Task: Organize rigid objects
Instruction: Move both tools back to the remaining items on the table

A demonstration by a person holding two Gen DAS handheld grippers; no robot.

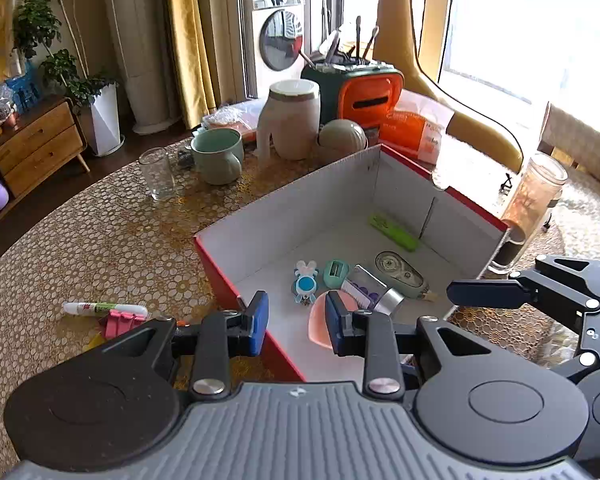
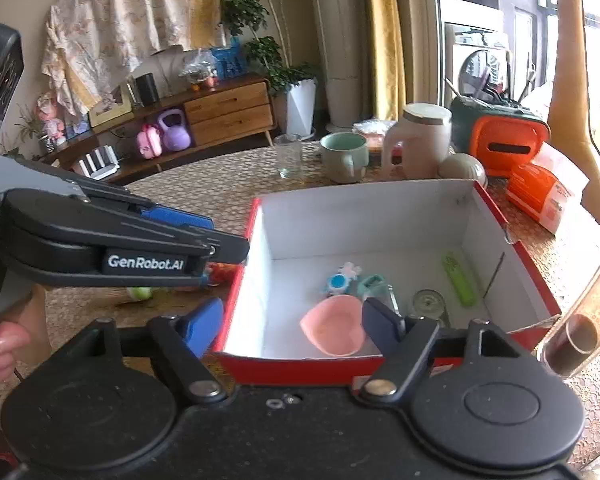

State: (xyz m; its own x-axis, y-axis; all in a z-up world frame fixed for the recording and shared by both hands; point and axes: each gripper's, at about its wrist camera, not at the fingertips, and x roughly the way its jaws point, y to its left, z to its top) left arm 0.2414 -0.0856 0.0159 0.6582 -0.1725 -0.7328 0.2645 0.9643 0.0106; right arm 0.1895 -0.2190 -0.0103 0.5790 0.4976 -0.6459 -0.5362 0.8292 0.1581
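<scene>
On the patterned table [image 1: 100, 240] the red box [image 1: 216, 264] wall stands between both open, empty tongs.

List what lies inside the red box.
Inside the red box: pink heart dish, green case, correction tape, rabbit toy, teal sharpener. The grippers hide the near floor.

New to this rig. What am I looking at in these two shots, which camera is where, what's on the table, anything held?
No robot arm: a person holds two hand grippers, each carrying a fisheye camera looking along its fingers. One view is from the left gripper, the other from the right gripper. Neither holds anything. On the gold patterned tablecloth a red cardboard box with white inside contains a pink heart-shaped dish, green flat case and small toys. A white glue tube lies outside.
</scene>
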